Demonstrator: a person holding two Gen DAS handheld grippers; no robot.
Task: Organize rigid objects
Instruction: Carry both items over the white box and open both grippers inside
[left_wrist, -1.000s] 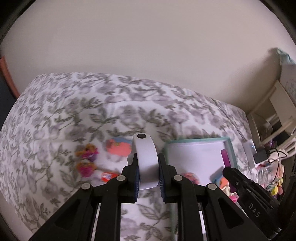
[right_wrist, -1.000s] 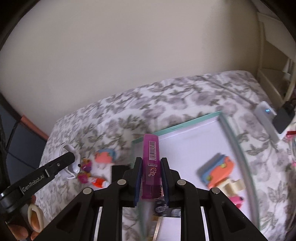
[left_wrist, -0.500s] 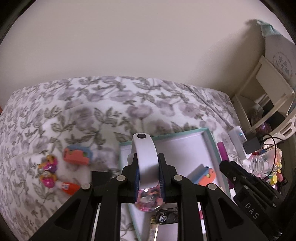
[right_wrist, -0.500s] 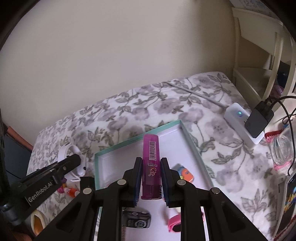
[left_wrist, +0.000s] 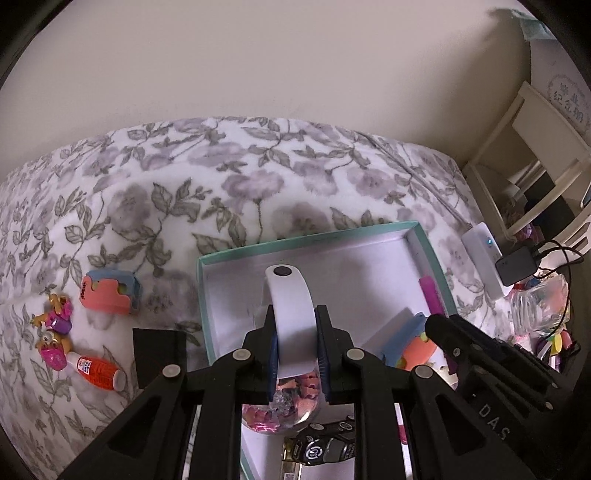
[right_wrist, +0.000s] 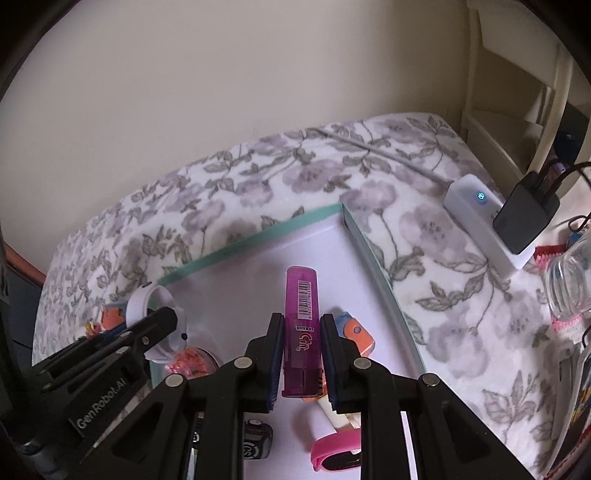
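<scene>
Both loads lower over tray (left_wrist: 430, 245) (grips unchanged).

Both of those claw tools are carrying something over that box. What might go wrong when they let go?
The box already holds toys, so the white band in the left gripper may land on the glittery piece under it. The purple tube in the right gripper is round and might roll. The two grippers are close together and might bump.

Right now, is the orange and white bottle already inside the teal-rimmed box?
No. In the left wrist view the orange and white bottle lies on the floral blanket, outside the teal-rimmed box.
</scene>
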